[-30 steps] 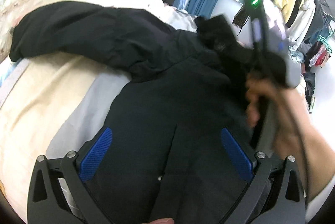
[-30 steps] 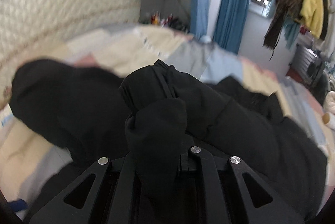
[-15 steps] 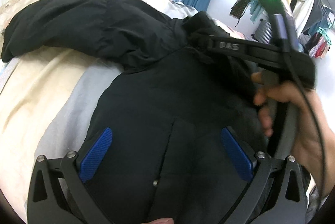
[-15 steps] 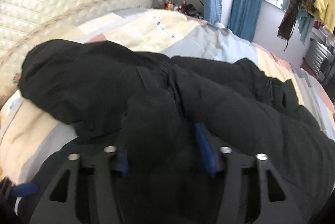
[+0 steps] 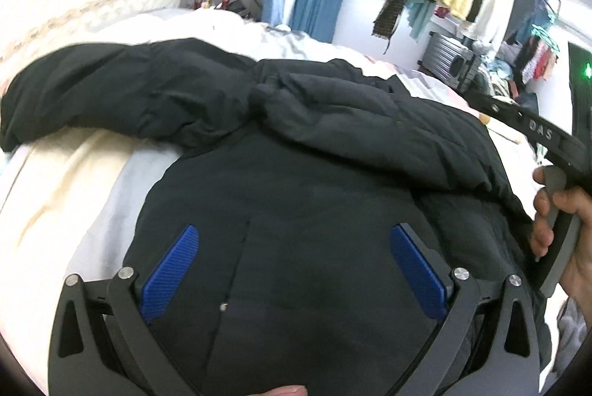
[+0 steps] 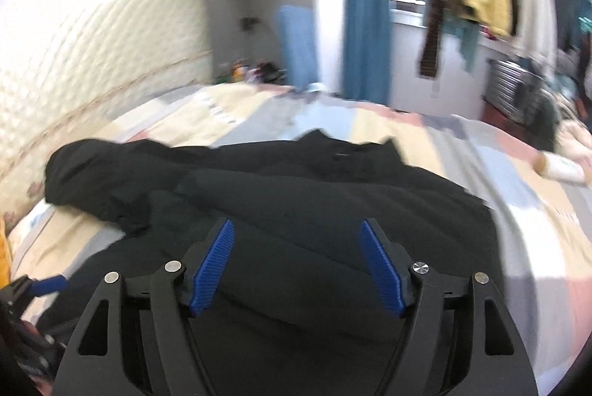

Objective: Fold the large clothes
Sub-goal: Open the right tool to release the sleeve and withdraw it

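Black coat (image 5: 296,196) half folded on a bed (image 5: 74,181).
One sleeve (image 6: 333,196) lies across; the other (image 5: 122,100) remains out. Left gripper (image 5: 292,270) and right gripper (image 6: 296,263) gape empty.

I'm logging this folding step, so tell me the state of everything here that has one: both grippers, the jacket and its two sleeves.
left gripper: open, nothing between its fingers, over the jacket body.
right gripper: open, holding nothing.
black jacket: lying on the bed, partly folded.
right sleeve: folded across the jacket body.
left sleeve: spread out to the side, unfolded.
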`<move>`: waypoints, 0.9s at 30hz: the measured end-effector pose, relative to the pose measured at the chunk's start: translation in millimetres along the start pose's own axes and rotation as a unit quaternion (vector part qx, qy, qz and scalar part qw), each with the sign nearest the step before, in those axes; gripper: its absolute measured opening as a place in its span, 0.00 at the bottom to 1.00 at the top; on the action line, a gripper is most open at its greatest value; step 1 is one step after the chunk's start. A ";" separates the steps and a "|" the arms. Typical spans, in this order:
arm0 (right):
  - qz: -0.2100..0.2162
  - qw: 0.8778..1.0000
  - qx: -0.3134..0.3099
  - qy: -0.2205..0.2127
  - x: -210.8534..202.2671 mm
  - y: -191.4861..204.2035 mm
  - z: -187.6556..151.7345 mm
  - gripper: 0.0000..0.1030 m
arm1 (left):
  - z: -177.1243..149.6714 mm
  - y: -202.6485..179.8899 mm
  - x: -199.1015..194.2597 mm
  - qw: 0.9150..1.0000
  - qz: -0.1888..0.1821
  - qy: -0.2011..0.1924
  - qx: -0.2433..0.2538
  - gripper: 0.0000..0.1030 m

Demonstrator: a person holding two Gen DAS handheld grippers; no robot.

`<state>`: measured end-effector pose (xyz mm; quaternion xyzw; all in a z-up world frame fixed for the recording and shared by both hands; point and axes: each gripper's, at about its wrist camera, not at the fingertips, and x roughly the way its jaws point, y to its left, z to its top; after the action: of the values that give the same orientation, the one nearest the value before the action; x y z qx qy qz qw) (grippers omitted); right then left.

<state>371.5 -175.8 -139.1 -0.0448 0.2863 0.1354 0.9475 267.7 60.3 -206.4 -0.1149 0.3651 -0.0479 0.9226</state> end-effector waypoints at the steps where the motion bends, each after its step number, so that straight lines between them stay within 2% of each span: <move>1: -0.013 1.000 0.009 -0.002 -4.7 -13.0 -5.4 0.68 | -0.8 -5.1 0.2 1.000 -0.002 -0.003 0.007 1.00; 7: -0.069 0.995 0.064 0.026 -5.6 -84.3 -46.2 0.68 | -4.5 -28.3 3.4 0.999 -0.012 -0.014 0.029 1.00; 9: -0.085 0.993 0.077 0.032 -4.0 -102.5 -60.5 0.74 | -5.5 -33.7 6.0 0.999 -0.014 -0.013 0.034 1.00; 14: -0.114 0.987 0.095 0.057 5.4 -143.6 -98.1 0.79 | -5.7 -38.7 11.0 0.999 -0.008 -0.016 0.037 1.00; 20: -0.112 0.982 0.115 0.102 27.6 -164.5 -115.0 0.79 | -6.6 -43.4 12.9 0.999 -0.004 -0.019 0.040 1.00; 24: -0.112 0.983 0.105 0.099 34.3 -161.8 -112.0 0.79 | -8.0 -46.0 17.3 0.999 0.001 -0.016 0.048 1.00; 27: -0.113 0.985 0.101 0.078 32.1 -163.0 -104.9 0.79 | -9.1 -48.1 18.1 0.998 0.001 -0.017 0.053 1.00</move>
<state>387.6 -341.8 -243.0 0.0089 0.3648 -0.0060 0.9310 274.4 8.9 -212.9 -0.0664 0.3460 -0.0640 0.9337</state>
